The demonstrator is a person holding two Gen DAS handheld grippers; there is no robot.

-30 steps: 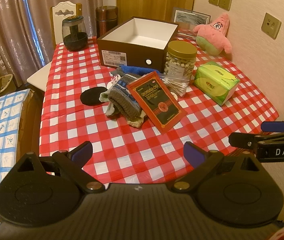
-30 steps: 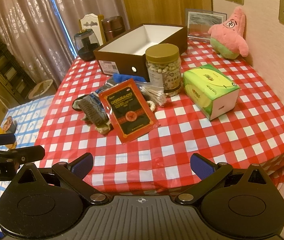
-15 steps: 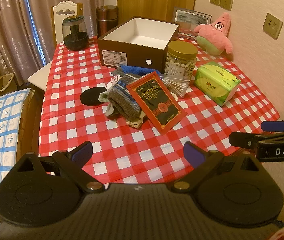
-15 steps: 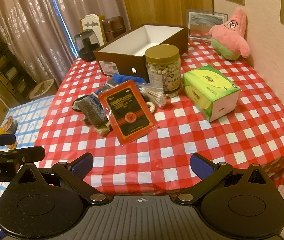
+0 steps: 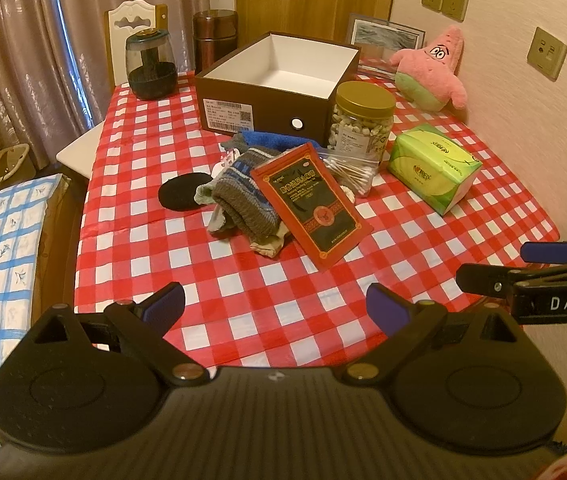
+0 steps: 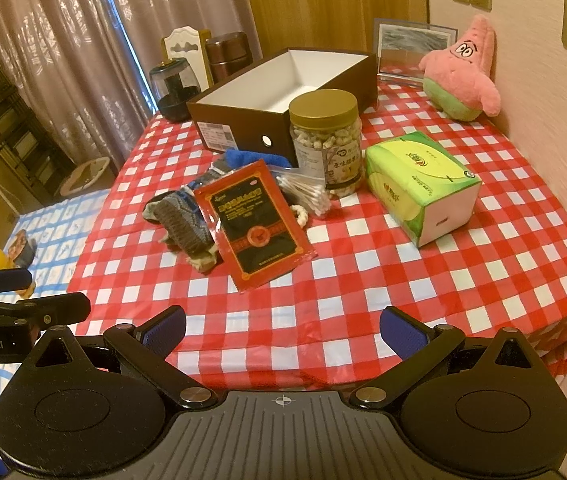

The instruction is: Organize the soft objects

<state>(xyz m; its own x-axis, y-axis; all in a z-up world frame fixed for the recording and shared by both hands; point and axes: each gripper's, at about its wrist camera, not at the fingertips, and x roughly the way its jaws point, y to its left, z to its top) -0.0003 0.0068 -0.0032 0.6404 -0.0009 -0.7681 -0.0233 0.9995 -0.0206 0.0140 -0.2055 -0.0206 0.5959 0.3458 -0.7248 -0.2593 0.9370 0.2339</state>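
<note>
While both grippers, left gripper (image 5: 274, 307) and right gripper (image 6: 282, 329), hover with jaws apart at bottom frame, the limp, light knit socks (image 5: 243, 204) lie mid-frame on the bench (image 5: 267, 292), partly under a red packet (image 5: 310, 205); pinch their exposed fold.

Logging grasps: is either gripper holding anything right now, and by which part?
Nothing is held. The left gripper and right gripper are both open above the table's near edge.

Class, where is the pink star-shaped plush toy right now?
In both wrist views the pink star-shaped plush toy sits at the table's far right corner, leaning against the wall, beside the framed picture.
</note>
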